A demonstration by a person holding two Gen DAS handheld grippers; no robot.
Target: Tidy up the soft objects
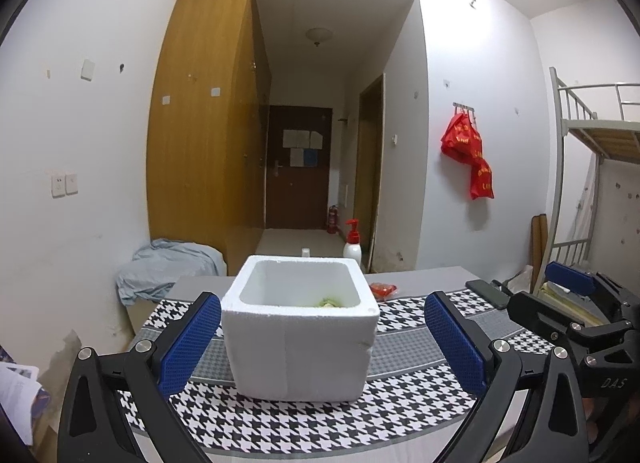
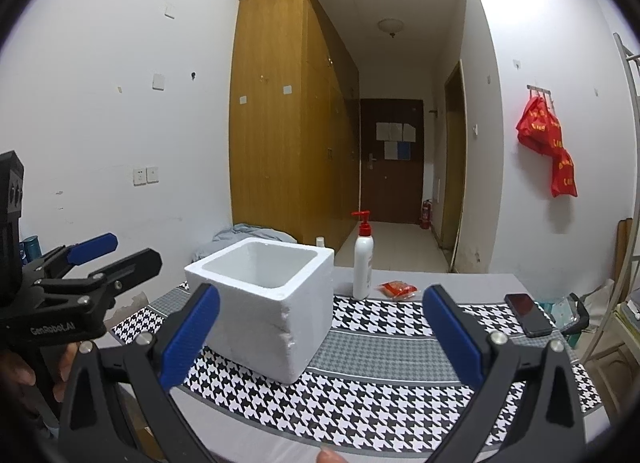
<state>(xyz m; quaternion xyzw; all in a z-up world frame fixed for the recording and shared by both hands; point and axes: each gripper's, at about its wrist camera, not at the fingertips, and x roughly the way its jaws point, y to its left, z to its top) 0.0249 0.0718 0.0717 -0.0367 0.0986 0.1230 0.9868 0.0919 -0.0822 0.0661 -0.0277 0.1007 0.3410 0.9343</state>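
We hold both grippers back from a white foam box [image 1: 300, 327] that stands on the checked cloth [image 1: 280, 423] covering the desk [image 2: 460, 283]. The left gripper [image 1: 322, 339] has its jaws spread wide, and the box sits squarely between its blue pads, touching neither. The right gripper [image 2: 320, 337] is spread just as wide and grips nothing; from its camera the box lies left of centre, partly behind the left pad.

Something soft and pale green [image 1: 330, 303] shows at the bottom of the box, so we judge some sorting already done. The only loose soft thing we can make out is a small red packet [image 2: 398, 289], on the desk behind the box and to its right, just beside a white pump bottle [image 2: 363, 259]. It lies well ahead of the right jaws.

To do this step well, we would reach the right gripper past the box, keep clear of the bottle and the phone [image 2: 527, 314], and close gently on the packet's middle.
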